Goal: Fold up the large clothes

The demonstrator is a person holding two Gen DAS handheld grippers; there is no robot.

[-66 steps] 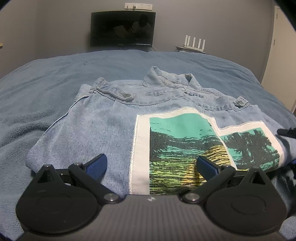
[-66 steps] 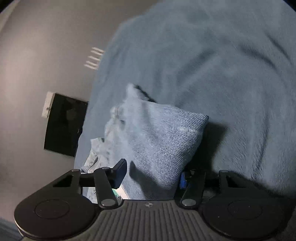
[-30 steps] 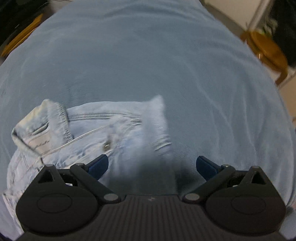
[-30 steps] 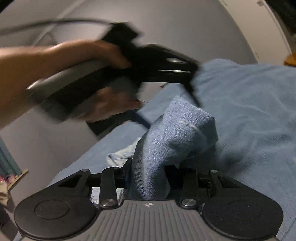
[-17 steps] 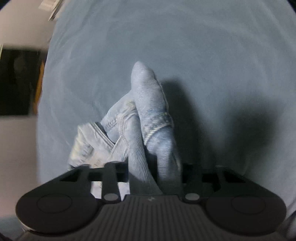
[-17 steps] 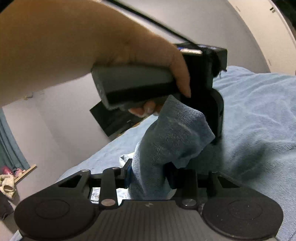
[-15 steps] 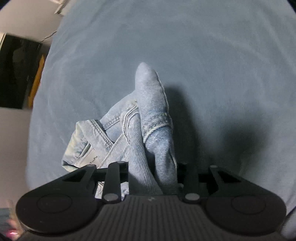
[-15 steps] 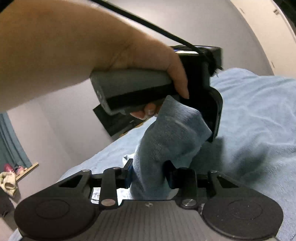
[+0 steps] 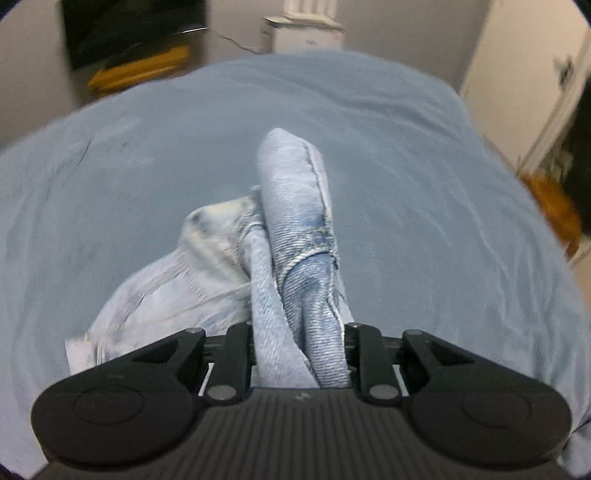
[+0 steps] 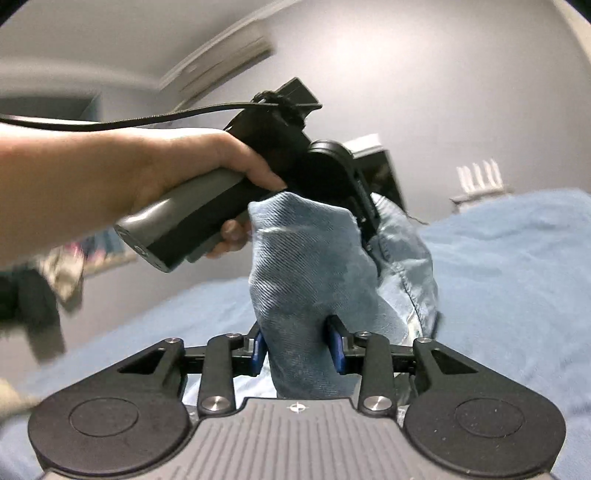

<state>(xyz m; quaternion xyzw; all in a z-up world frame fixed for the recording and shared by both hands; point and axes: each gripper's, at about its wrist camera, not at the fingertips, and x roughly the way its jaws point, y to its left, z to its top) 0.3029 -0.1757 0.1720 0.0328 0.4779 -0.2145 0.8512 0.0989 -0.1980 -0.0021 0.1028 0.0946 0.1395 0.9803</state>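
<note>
A light blue denim jacket [image 9: 291, 236] is lifted off the blue bed cover [image 9: 424, 206]. My left gripper [image 9: 297, 347] is shut on a thick bunched fold of the jacket, which sticks up between its jaws; the rest hangs down to the left. My right gripper [image 10: 297, 349] is shut on another corner of the denim jacket [image 10: 306, 266]. In the right wrist view the left gripper's handle, held by a hand [image 10: 192, 166], sits just beyond that fold, close to it.
The bed cover [image 10: 517, 266] spreads all around. A dark TV [image 9: 133, 29] and a white unit [image 9: 303, 33] stand by the far wall. A wooden stool [image 9: 554, 210] and a door are at the right. Clothes hang at the left [image 10: 55, 273].
Both grippers closed on the jacket's corners and lifted it off the bed. In the last half second both views swung upward toward the far wall, the jacket still held.
</note>
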